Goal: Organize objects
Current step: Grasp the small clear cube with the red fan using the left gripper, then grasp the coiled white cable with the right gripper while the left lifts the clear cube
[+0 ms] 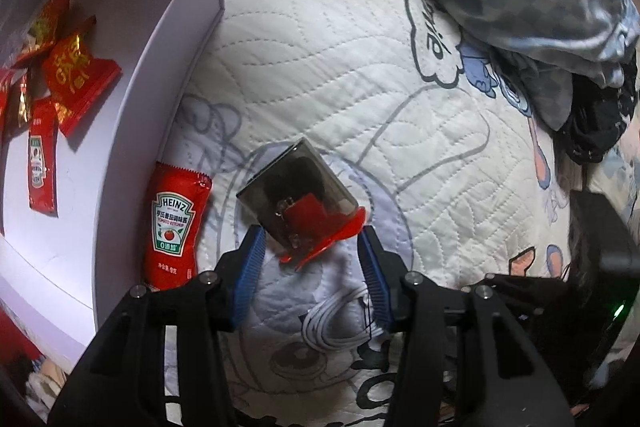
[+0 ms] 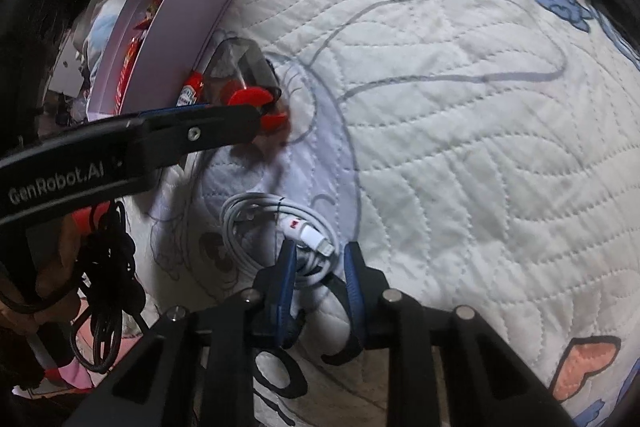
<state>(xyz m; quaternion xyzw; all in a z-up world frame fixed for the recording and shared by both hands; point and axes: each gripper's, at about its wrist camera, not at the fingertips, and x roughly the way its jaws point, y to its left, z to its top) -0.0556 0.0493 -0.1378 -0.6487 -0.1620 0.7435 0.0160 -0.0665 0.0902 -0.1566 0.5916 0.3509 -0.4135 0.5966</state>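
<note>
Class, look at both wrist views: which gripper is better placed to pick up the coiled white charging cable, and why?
The right gripper. Its open jaws already straddle the coiled white charging cable on the quilted bedspread. The left gripper faces the smoky transparent box with the red lid instead.

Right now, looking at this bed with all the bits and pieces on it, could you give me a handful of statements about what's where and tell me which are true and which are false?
1. The Heinz ketchup packet lies inside the white box. False: it lies on the quilt, just outside the box wall.
2. Several red packets are already in the box. True.
3. The left gripper is open, its fingers either side of the smoky clear case with a red base. True.
4. The white cable is stretched out straight. False: it is coiled in loops.
5. The right gripper hangs over the ketchup packet. False: it is at the coiled cable.
</note>
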